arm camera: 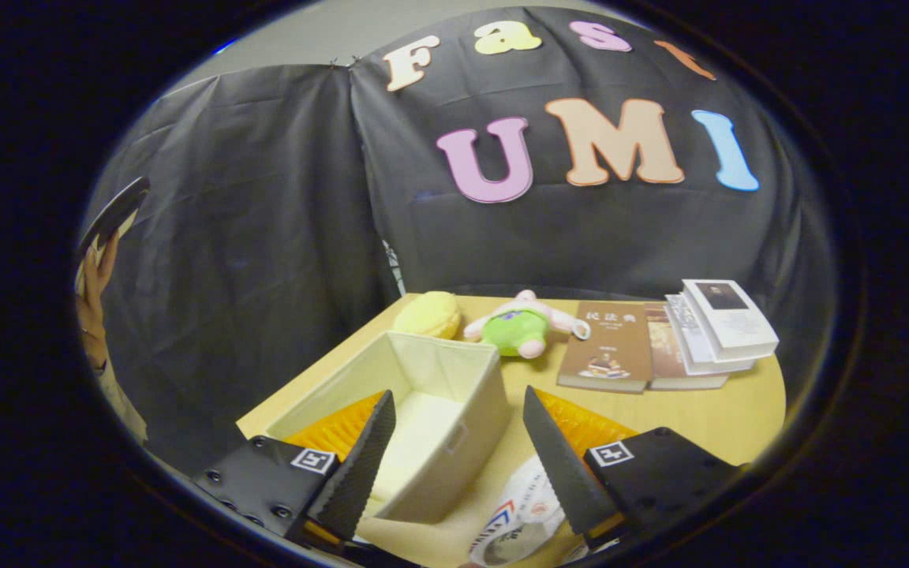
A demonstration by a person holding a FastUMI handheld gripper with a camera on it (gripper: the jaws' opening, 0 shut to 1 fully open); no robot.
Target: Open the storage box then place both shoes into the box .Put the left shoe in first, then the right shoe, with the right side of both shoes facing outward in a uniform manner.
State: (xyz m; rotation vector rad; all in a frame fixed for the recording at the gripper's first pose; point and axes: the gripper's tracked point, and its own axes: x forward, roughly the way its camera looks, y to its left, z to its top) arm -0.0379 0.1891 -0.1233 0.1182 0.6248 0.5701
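While the claw [454, 457] hovers agape, the storage box [431, 394] sits between its fingers.

Storage box [431, 394] open-topped between spread fingers [360, 465]; plush toy [521, 327] beyond.

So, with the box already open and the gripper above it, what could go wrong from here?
1. The gripper is open and holds nothing; a shoe lies low by the right finger, partly hidden, so a grasp could slip.
2. The storage box has soft fabric walls; a finger could push one inward.
3. The box sits near the table edge, so a nudge might shift it off.
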